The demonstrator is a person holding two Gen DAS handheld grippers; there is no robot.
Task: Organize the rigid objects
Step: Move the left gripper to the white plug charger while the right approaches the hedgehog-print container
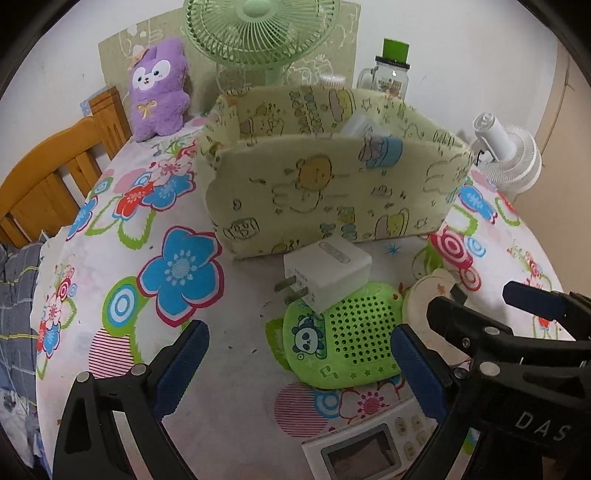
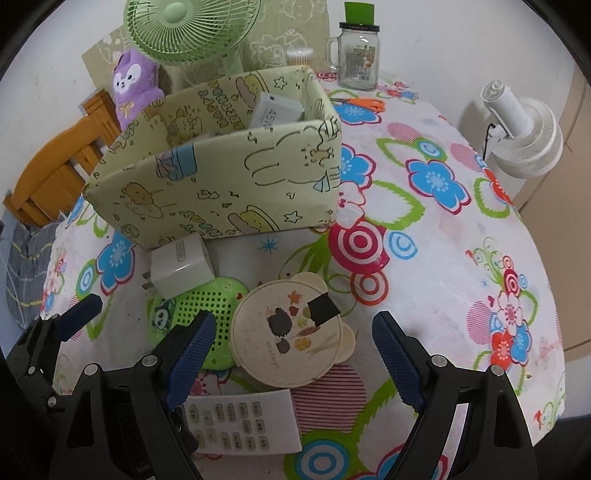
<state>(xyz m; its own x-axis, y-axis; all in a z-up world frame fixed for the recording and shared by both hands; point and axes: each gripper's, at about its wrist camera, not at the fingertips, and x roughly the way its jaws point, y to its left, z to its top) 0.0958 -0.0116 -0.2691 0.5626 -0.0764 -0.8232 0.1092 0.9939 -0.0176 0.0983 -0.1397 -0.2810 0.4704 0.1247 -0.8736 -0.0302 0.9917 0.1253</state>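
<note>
**Hidden and cut off**

The pale yellow cartoon-print fabric box (image 1: 332, 192) hides most of the white charger (image 2: 275, 112) inside it. The green perforated plastic panda case (image 1: 343, 336) is partly covered by the white plug adapter (image 1: 327, 273). The white remote control (image 1: 369, 450) runs off the left view's bottom edge. The green desk fan (image 2: 184, 29) is cropped at the top.

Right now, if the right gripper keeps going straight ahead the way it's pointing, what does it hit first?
Most likely the round cream lid with the hedgehog print, lying just ahead between the open right gripper's fingers. Beyond it stands the yellow cartoon-print storage box. Depth is hard to judge through the fisheye.
</note>
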